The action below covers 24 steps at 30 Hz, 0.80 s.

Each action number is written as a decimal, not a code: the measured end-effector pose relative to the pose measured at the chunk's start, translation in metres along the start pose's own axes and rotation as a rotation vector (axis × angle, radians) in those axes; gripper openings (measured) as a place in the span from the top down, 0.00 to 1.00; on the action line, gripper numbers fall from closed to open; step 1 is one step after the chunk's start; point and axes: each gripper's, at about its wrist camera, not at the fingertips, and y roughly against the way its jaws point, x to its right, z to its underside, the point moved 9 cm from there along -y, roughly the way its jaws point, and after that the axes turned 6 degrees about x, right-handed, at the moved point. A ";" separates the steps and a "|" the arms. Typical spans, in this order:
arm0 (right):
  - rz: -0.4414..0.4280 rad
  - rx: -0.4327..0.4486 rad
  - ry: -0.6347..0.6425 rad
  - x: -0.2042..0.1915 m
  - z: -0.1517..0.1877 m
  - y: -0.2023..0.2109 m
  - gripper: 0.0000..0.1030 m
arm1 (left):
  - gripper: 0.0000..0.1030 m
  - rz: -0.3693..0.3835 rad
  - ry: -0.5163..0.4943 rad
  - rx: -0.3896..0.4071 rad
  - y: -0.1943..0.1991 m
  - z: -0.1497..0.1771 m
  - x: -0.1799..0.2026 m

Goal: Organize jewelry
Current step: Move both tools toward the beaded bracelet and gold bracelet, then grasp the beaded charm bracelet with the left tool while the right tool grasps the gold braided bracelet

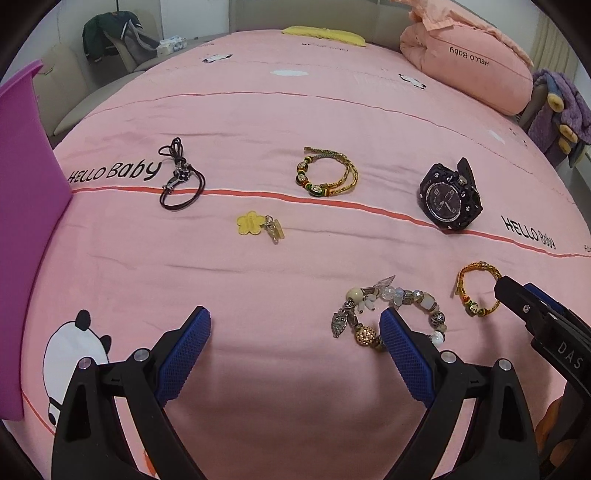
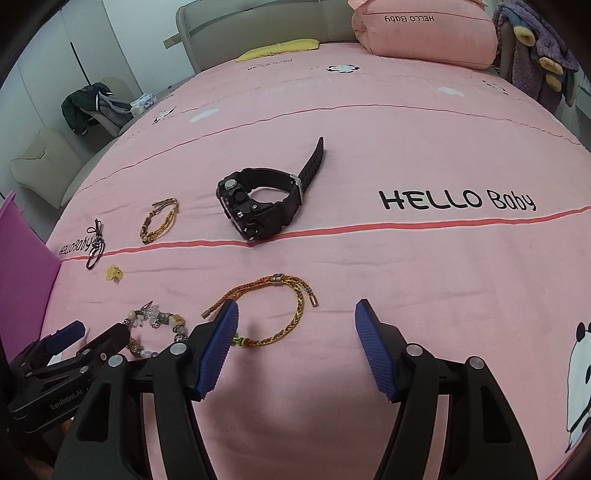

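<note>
Jewelry lies spread on a pink bedsheet point(image 1: 258, 110). A beaded charm bracelet point(image 1: 391, 310) with an owl pendant lies by my left gripper's right finger. A small gold braided bracelet point(image 1: 478, 293) lies right of it, and in the right wrist view point(image 2: 280, 310) by that gripper's left finger. Further off lie a black watch point(image 1: 448, 197), a double gold braided bracelet point(image 1: 327, 173), a yellow flower charm point(image 1: 258, 225) and a dark cord necklace point(image 1: 179, 177). My left gripper point(image 1: 295, 332) is open and empty. My right gripper point(image 2: 295, 332) is open and empty.
A purple box point(image 1: 22, 221) stands at the left edge of the bed. A folded pink quilt point(image 1: 469, 62) and a purple plush toy point(image 1: 561, 110) sit at the far right. A yellow cloth point(image 1: 325, 35) lies at the head of the bed.
</note>
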 end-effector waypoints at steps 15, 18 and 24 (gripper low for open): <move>0.050 -0.028 0.060 0.007 0.002 -0.021 0.39 | 0.12 -0.025 -0.047 0.017 -0.015 0.004 0.012; 0.059 -0.036 0.077 0.006 0.003 -0.026 0.39 | 0.12 -0.035 -0.056 0.027 -0.017 0.003 0.015; 0.088 -0.038 0.124 0.003 0.006 -0.032 0.40 | 0.26 -0.030 -0.097 0.043 -0.017 0.005 0.024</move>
